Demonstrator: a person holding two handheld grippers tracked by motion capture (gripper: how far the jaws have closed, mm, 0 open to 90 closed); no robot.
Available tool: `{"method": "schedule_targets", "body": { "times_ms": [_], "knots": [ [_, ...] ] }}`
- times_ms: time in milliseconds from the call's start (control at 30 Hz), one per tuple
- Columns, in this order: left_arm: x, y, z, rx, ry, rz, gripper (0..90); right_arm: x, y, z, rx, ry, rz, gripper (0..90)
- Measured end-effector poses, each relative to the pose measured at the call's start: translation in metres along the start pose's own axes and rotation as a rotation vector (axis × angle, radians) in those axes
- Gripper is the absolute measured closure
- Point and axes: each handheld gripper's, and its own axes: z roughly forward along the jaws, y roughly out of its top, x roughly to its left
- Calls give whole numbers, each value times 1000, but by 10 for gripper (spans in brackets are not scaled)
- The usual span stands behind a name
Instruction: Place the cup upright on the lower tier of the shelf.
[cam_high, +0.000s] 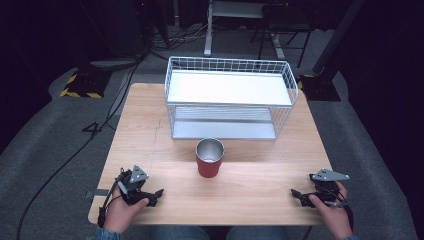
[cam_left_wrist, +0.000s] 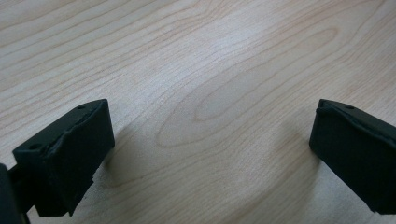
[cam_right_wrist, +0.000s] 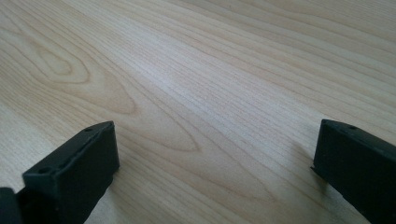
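A red cup (cam_high: 209, 158) with a shiny metal inside stands upright at the middle of the wooden table (cam_high: 150, 120), just in front of a white wire rack (cam_high: 230, 95). My left gripper (cam_high: 156, 196) rests at the table's near left corner, held by a hand, its jaws wide open over bare wood. In the left gripper view the left gripper (cam_left_wrist: 210, 140) has nothing between its jaws. My right gripper (cam_high: 296, 195) sits at the near right corner, also open. The right gripper (cam_right_wrist: 215, 158) looks down on bare wood grain.
The wire rack has a white top shelf and a lower shelf, and takes up the table's far half. Cables and stand bases (cam_high: 82, 82) lie on the grey floor around the table. Bare wood stretches between the cup and both grippers.
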Motion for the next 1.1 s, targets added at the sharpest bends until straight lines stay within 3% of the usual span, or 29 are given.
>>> {"method": "schedule_targets", "body": {
  "times_ms": [33,67,100,133,200,233,267,300,367,533,767,1100],
  "knots": [
    [1,0,0,-13,-8,-25,5,0,0,0,0,0,0,1],
    [1,0,0,-13,-8,-25,6,0,0,0,0,0,0,1],
    [2,0,-1,-24,-13,-58,13,0,0,0,0,0,0,1],
    [2,0,-1,-24,-13,-58,34,0,0,0,0,0,0,1],
    [4,1,-4,-35,-11,-66,165,0,0,0,0,1,0,1],
    [5,1,-6,-44,-22,-69,165,0,0,0,0,1,0,1],
    [7,2,-8,-58,-41,-86,221,0,0,0,0,0,0,1],
    [8,3,-11,-80,-51,-86,126,0,0,0,0,0,0,1],
    [9,4,-14,-91,-61,-82,183,0,0,0,-1,0,0,1],
    [10,11,-23,-166,-72,-76,152,0,0,0,-1,0,0,1],
    [10,21,-31,-216,-73,-62,155,0,0,0,-1,2,0,1],
    [5,36,-33,-230,-83,-30,155,0,0,0,-1,2,0,1]
  ]
}}
